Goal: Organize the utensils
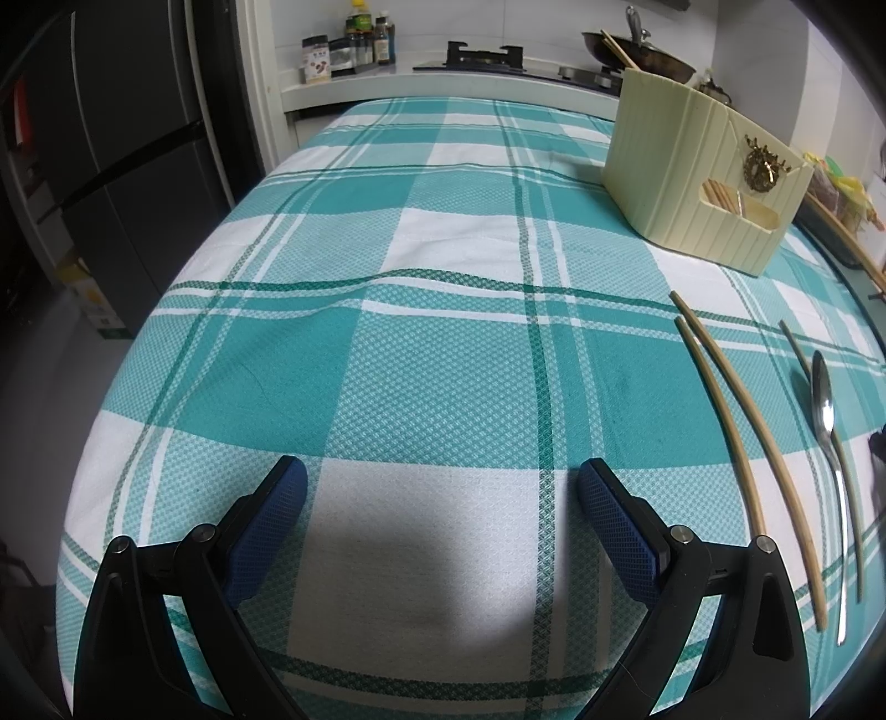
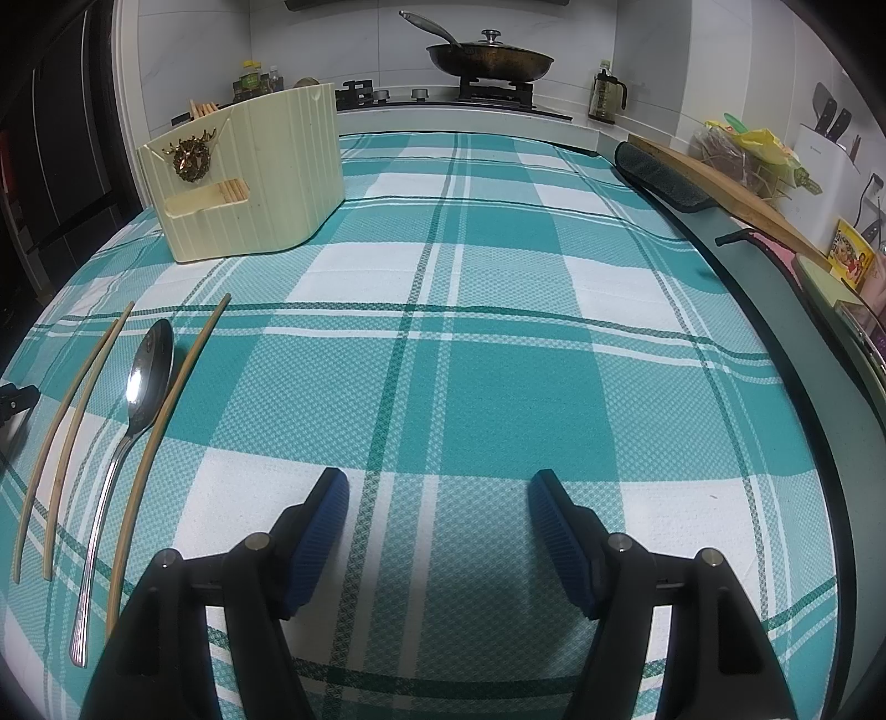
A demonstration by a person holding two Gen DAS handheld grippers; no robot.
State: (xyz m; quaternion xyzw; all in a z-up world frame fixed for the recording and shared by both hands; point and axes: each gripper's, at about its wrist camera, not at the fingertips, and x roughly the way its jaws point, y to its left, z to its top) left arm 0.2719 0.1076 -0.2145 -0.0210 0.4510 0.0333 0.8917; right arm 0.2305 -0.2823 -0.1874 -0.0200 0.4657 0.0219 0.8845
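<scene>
A metal spoon lies on the teal plaid tablecloth among three wooden chopsticks. A cream utensil holder stands farther back with a few chopsticks in its compartments. My left gripper is open and empty above the cloth, left of the utensils. My right gripper is open and empty above the cloth, right of the utensils.
A stove with a lidded frying pan and bottles sits on the counter behind the table. A wooden board and a dark mat lie along the right edge. A dark fridge stands at the left.
</scene>
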